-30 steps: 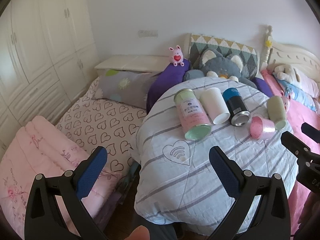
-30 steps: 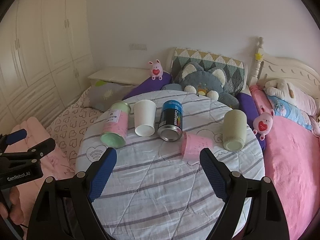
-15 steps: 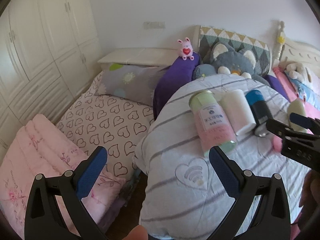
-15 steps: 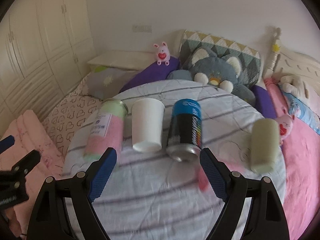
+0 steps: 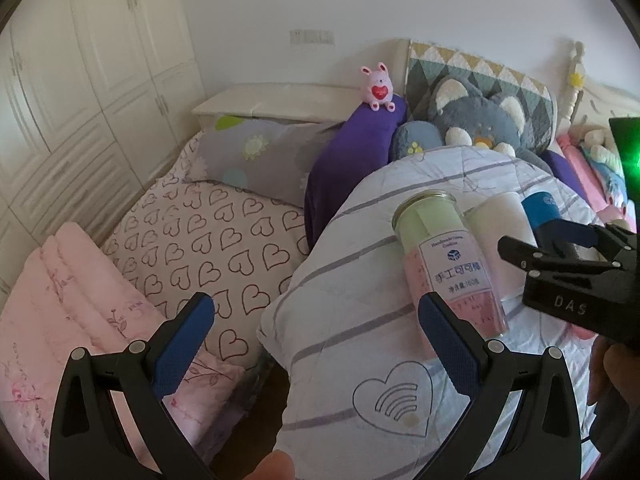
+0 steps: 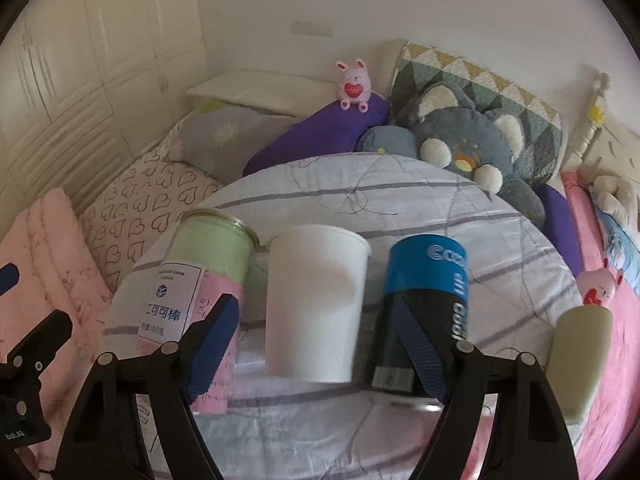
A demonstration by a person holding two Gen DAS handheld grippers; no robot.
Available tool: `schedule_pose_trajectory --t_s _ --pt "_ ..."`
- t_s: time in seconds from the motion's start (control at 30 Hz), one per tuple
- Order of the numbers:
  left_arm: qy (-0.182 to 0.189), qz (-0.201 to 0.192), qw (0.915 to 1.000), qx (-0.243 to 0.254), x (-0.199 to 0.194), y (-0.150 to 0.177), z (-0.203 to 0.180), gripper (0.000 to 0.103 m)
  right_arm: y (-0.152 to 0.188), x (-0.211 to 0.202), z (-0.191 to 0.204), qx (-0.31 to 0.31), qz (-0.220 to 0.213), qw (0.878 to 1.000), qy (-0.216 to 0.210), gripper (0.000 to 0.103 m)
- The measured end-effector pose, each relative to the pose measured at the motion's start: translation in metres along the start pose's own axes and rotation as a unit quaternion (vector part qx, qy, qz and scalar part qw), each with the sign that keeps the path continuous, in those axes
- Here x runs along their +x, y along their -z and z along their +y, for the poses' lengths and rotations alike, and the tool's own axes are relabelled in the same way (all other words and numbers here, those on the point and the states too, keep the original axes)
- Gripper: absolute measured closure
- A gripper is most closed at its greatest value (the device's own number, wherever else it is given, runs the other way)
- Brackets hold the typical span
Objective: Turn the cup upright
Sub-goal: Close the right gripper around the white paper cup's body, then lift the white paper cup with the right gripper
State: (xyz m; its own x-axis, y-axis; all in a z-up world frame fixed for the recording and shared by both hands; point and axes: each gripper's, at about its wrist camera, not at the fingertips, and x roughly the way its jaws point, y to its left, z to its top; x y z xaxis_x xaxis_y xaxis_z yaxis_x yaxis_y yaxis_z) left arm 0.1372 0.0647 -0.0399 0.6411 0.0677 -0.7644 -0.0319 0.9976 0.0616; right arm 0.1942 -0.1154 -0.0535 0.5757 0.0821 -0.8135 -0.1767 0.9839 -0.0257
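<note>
A white paper cup (image 6: pixel 316 304) lies on its side on the striped round table (image 6: pixel 400 200), between a pink-and-green tin (image 6: pixel 192 292) and a blue-and-black can (image 6: pixel 424 304). My right gripper (image 6: pixel 320 340) is open, its fingers either side of the cup without touching it. In the left wrist view the cup (image 5: pixel 500 220) is partly hidden behind the right gripper's body (image 5: pixel 572 280). My left gripper (image 5: pixel 316 340) is open and empty, off the table's left edge.
A pale green cup (image 6: pixel 580 360) lies at the table's right edge. A heart-print bed (image 5: pixel 208 240), folded pink quilt (image 5: pixel 60 320), purple cushion (image 5: pixel 352 160) and grey cat plush (image 6: pixel 468 140) surround the table.
My right gripper has moved forward and down toward the white cup, which now sits between its fingers. The left gripper has drifted left, away from the table's middle.
</note>
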Motion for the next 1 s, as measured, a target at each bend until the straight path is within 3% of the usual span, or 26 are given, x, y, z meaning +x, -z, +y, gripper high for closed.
schedule_pose_trajectory --t_s 0.13,0.7,1.0 --pt "0.002 0.004 1.0 -0.004 0.01 -0.004 0.002 0.0 -0.004 0.014 0.002 -0.007 0.014 1.0 0.004 0.034" --pt "-0.001 0.018 0.9998 -0.008 0.021 -0.003 0.006 0.0 -0.011 0.046 0.0 0.006 0.057 0.998 -0.01 0.04" --pt "0.001 -0.002 1.0 -0.002 -0.016 0.009 0.002 0.0 0.001 -0.03 -0.008 0.03 -0.012 0.999 -0.029 0.039"
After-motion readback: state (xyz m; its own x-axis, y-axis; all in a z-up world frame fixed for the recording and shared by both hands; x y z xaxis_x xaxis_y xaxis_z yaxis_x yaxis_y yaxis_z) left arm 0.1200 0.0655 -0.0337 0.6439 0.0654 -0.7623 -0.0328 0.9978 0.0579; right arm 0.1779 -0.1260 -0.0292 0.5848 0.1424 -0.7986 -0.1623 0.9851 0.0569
